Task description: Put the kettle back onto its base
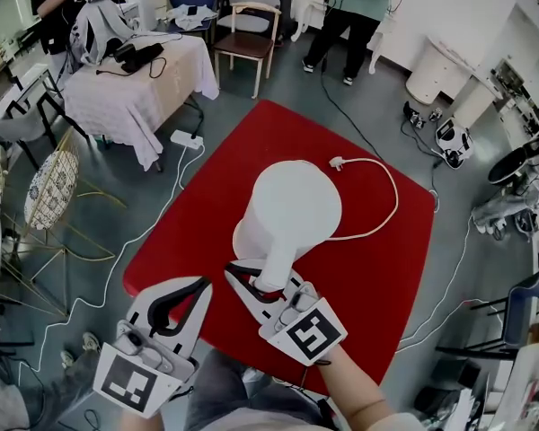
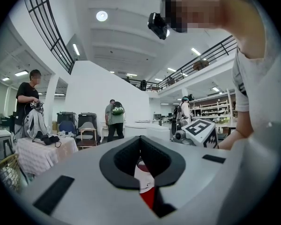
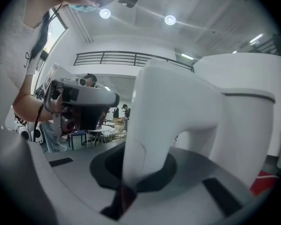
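The white plastic kettle [image 1: 296, 206] at frame centre, directly above its round white base [image 1: 244, 241], is grasped by its down-pointing handle in the right gripper [image 1: 256, 281]. Seating cannot be told. The left gripper [image 1: 193, 290], lower left, is clenched on nothing.

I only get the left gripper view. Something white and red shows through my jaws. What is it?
Observer: It's a white kettle over a red table. The head view shows both whole.
Operator: Is anybody holding it?
Observer: Yes, the right gripper is shut on its handle.
Operator: Is it plugged in?
Observer: No. The cord lies on the table, and its plug is loose at the end.
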`<state>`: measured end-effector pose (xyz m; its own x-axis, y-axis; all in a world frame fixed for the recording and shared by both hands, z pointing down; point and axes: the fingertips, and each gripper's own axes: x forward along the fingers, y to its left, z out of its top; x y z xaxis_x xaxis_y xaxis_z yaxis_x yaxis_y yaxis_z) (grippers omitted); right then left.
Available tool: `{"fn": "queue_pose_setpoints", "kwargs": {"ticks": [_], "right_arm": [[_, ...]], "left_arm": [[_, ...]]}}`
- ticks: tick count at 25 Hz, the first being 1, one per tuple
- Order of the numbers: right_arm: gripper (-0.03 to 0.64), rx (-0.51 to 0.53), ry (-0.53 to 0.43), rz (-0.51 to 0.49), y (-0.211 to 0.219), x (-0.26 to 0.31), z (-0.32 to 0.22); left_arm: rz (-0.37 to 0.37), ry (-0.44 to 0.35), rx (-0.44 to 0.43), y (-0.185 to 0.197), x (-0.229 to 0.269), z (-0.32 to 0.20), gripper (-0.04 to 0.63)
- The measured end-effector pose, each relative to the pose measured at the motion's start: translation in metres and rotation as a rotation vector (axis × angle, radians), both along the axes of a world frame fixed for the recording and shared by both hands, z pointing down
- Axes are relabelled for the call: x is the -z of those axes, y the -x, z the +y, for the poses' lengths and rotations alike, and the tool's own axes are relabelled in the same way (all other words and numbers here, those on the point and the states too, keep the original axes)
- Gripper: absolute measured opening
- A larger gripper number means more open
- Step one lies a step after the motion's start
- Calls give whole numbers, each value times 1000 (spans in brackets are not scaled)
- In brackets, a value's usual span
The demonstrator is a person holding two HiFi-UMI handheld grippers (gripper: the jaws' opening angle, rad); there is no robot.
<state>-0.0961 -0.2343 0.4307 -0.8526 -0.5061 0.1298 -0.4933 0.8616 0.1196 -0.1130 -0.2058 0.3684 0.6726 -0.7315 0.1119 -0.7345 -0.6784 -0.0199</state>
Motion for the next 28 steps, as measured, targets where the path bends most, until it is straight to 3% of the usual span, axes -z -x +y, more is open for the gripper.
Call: {"fn": "queue_pose_setpoints", "kwargs": {"ticks": [13, 20, 28], "right_arm": [[12, 28, -19, 19, 8, -4, -5], [12, 26, 3, -49, -3, 2, -3], [9, 52, 26, 12, 11, -12, -1]], "left_arm": [[13, 20, 15, 2, -4, -5, 11], [18, 23, 9, 0, -3, -8, 11], [21, 17, 6, -1, -2, -10, 11]]}}
